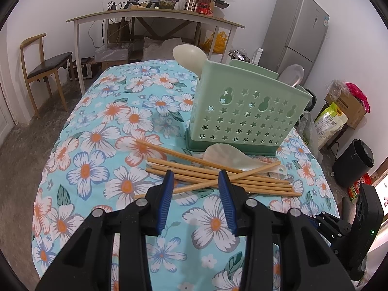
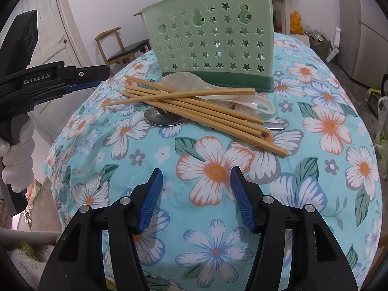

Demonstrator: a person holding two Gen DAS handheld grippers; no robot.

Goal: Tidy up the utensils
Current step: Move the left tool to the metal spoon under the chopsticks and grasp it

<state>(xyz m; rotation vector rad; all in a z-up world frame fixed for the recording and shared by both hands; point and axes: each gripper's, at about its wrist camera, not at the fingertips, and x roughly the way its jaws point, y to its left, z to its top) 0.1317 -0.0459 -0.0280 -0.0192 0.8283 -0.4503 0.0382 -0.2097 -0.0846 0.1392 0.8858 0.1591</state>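
A green perforated utensil holder [image 1: 245, 114] stands on the floral tablecloth; it also shows in the right wrist view [image 2: 213, 41]. It holds a white spoon [image 1: 188, 57] and a metal spoon [image 1: 292, 74]. Several wooden chopsticks [image 1: 218, 174] [image 2: 194, 104] lie piled in front of it over a white spoon [image 1: 225, 156] [image 2: 218, 87] and a metal spoon [image 2: 165, 118]. My left gripper [image 1: 196, 177] is open, its tips just above the chopsticks. My right gripper [image 2: 196, 172] is open and empty over the cloth, short of the pile.
The floral table [image 2: 218, 169] drops off at rounded edges. A wooden chair [image 1: 46, 68], a cluttered side table [image 1: 155, 15] and a fridge [image 1: 295, 31] stand behind. Bags and boxes [image 1: 339, 116] sit at right. The left gripper's body [image 2: 48, 80] shows at the left.
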